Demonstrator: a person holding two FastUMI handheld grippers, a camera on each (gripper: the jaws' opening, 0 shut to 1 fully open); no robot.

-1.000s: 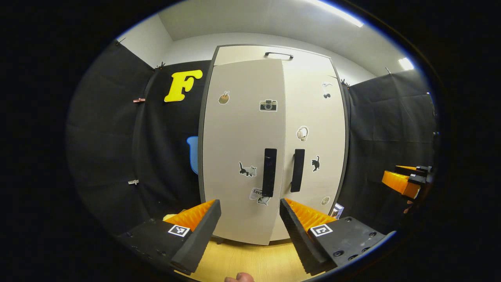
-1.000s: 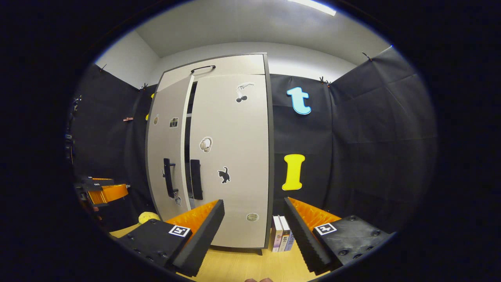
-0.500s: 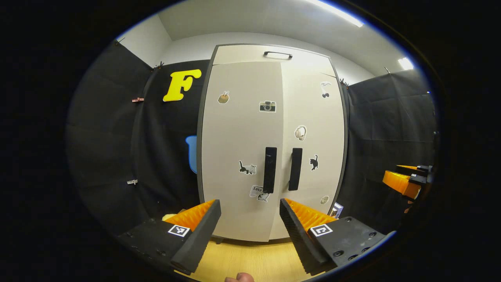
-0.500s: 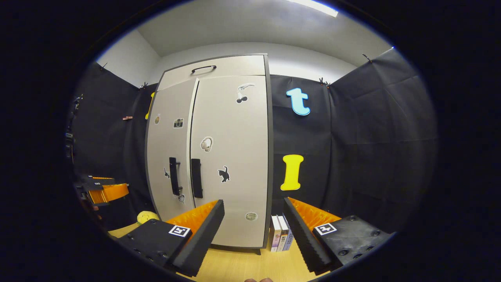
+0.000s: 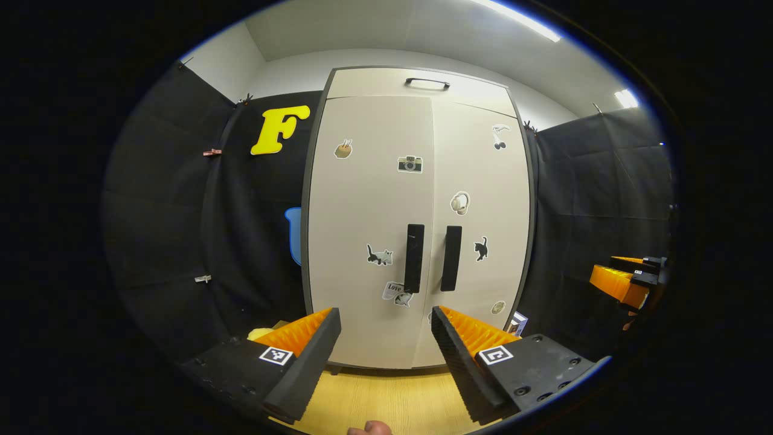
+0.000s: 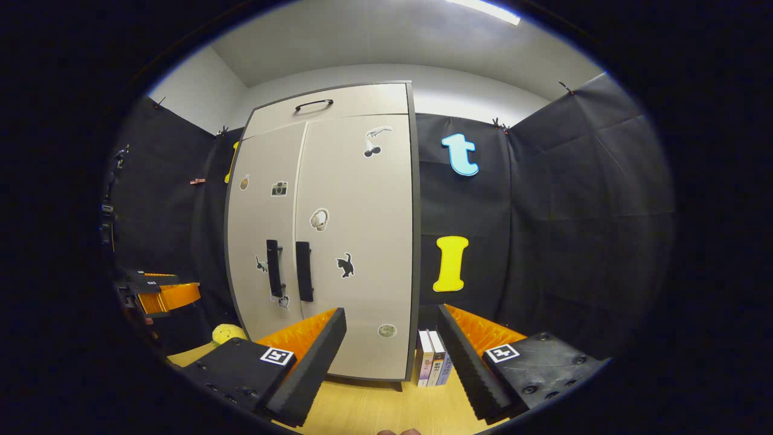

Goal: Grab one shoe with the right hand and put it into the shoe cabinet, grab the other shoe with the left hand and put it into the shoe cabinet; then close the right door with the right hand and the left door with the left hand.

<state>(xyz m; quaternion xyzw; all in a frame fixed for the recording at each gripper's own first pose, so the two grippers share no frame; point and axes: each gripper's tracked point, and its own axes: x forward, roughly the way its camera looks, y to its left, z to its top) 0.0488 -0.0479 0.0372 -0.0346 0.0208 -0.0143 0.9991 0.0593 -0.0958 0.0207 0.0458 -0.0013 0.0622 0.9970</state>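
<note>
Both doors of the shoe cabinet (image 5: 416, 211) are closed, and at 6 o'clock the left gripper (image 5: 386, 350) and the right gripper (image 6: 391, 353) are spread, holding nothing.

Shut shoe cabinet (image 5: 416, 199) ahead

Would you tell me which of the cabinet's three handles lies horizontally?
The top handle, on the panel above the doors. The left door handle and right door handle stand upright, side by side.
</note>
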